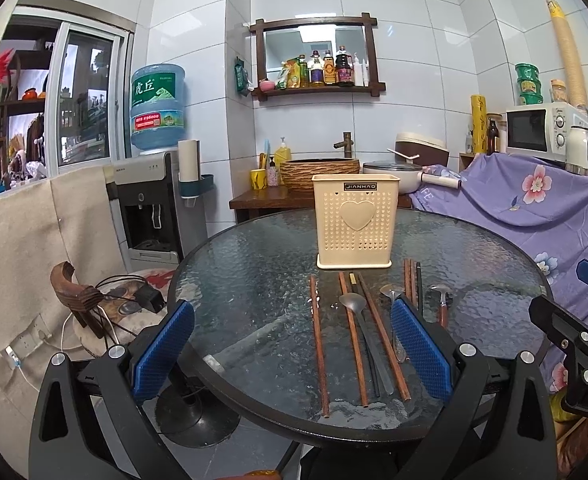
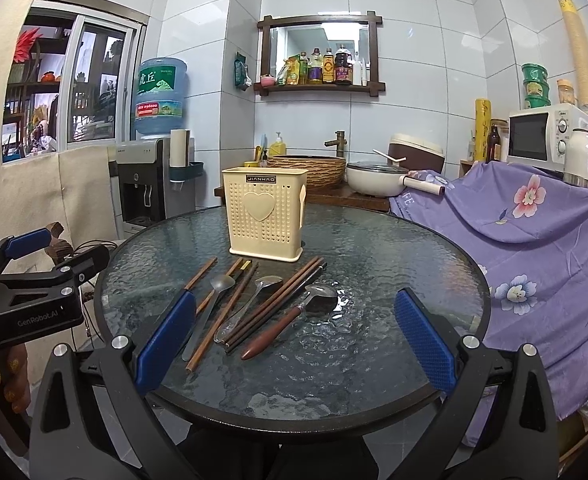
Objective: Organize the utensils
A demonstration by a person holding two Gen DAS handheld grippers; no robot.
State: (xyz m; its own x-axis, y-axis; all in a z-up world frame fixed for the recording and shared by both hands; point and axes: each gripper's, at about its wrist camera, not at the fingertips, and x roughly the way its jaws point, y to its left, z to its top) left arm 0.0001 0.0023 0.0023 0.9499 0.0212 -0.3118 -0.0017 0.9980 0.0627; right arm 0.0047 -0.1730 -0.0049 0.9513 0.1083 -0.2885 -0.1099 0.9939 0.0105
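A cream perforated utensil holder [image 1: 353, 224] [image 2: 264, 216] with a heart on its front stands upright on the round glass table [image 1: 254, 280] [image 2: 373, 272]. In front of it lie several brown chopsticks [image 1: 318, 344] [image 2: 200, 274], a metal spoon [image 1: 351, 302] [image 2: 222, 282], a second metal spoon [image 1: 389, 292] [image 2: 268, 282] and a wooden-handled spoon [image 1: 441, 294] [image 2: 270, 336]. My left gripper [image 1: 294, 346] [image 2: 26, 292] hovers open over the table's near edge, its pads on either side of the chopsticks. My right gripper [image 2: 294, 340] [image 1: 573, 332] is open and empty, the wooden-handled spoon just ahead.
A purple flowered cloth [image 2: 533, 232] covers furniture right of the table. A cushioned stool [image 1: 134, 300] with cables and a power adapter sits at the left, by a water dispenser [image 1: 150, 200]. Behind the table are a basin counter [image 1: 317, 172], a pot and a microwave [image 1: 537, 128].
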